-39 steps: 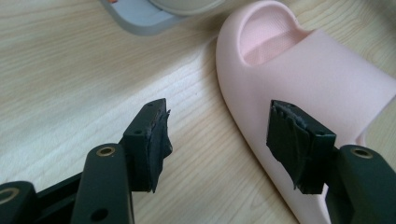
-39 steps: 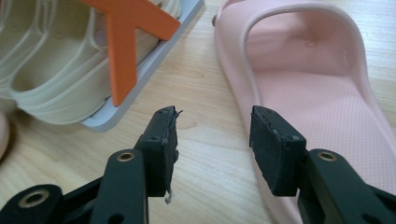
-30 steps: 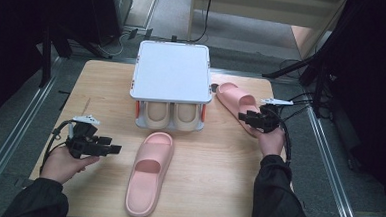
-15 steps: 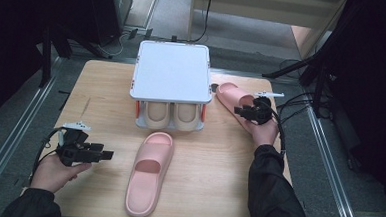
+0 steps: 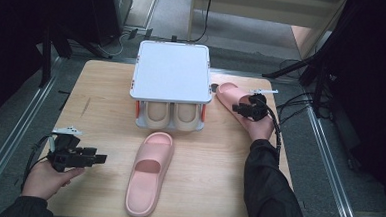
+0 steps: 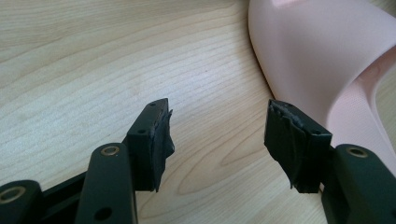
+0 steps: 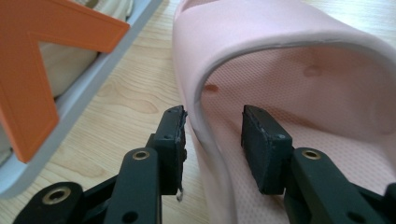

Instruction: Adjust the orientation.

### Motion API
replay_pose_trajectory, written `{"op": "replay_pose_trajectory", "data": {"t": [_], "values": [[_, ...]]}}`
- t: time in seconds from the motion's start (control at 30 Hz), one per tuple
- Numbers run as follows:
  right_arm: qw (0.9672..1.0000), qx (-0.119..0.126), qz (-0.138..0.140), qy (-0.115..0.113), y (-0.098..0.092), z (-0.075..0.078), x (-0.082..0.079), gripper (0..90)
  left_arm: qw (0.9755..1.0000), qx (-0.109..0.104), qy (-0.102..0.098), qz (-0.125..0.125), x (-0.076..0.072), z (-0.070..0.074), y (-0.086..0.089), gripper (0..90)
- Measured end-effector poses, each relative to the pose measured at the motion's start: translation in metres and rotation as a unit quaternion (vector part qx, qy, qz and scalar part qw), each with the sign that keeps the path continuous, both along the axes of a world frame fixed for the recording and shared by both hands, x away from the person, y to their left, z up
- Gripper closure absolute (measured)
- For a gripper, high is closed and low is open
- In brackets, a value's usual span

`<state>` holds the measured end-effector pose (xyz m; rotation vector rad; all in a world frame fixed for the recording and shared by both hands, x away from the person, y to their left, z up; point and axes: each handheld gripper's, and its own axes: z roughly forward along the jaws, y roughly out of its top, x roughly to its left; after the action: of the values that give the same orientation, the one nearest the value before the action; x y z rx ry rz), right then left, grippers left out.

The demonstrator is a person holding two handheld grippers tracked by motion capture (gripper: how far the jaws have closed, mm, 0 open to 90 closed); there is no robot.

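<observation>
Pink foam slippers lie apart on your light wooden desk: one slipper lies in front of the rack, the other pink slipper lies just beside the rack's right side. Your white two-level shoe rack with orange supports holds a pair of beige slippers side by side on its lower level, under the flat white top. Your right claw has its jaws apart, straddling the side wall of the far pink slipper, one jaw inside and one outside. Your left claw hangs spread wide over bare wood near the front slipper, gripping nothing.
</observation>
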<state>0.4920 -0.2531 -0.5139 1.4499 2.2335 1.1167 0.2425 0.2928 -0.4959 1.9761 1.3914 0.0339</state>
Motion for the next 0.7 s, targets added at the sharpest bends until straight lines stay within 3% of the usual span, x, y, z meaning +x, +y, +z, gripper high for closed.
{"op": "replay_pose_trajectory", "data": {"t": [0.1, 0.17, 0.27, 0.43, 0.5, 0.53, 0.7], "values": [[1.0, 0.002, 0.0, 0.001, 0.001, 0.0, 0.002, 66.4, 1.0, 0.0, 0.001, 0.001, -0.001, 0.0, 0.001, 40.6], [1.0, 0.0, 0.007, -0.003, 0.002, 0.001, 0.001, 74.7, 1.0, 0.001, 0.001, 0.001, -0.001, 0.0, 0.001, 40.6], [0.9997, -0.016, 0.004, -0.016, 0.005, 0.005, 0.0, 78.4, 1.0, 0.0, -0.002, 0.0, 0.0, 0.0, -0.001, 40.6], [0.9995, -0.011, -0.006, -0.028, 0.003, 0.011, -0.003, 85.1, 1.0, 0.001, -0.003, -0.003, 0.002, 0.001, -0.003, 41.3], [0.9994, -0.003, -0.013, -0.031, 0.0, 0.017, -0.004, 85.3, 0.9999, -0.004, -0.013, -0.007, 0.002, 0.003, -0.004, 42.2], [0.9993, 0.018, -0.021, -0.023, -0.003, 0.021, -0.005, 85.5, 0.9997, -0.006, -0.021, -0.009, 0.003, 0.005, -0.005, 42.3], [0.999, 0.03, -0.024, -0.025, -0.007, 0.029, -0.01, 85.5, 0.9996, -0.006, -0.022, -0.017, 0.006, 0.006, -0.008, 42.2]]}}
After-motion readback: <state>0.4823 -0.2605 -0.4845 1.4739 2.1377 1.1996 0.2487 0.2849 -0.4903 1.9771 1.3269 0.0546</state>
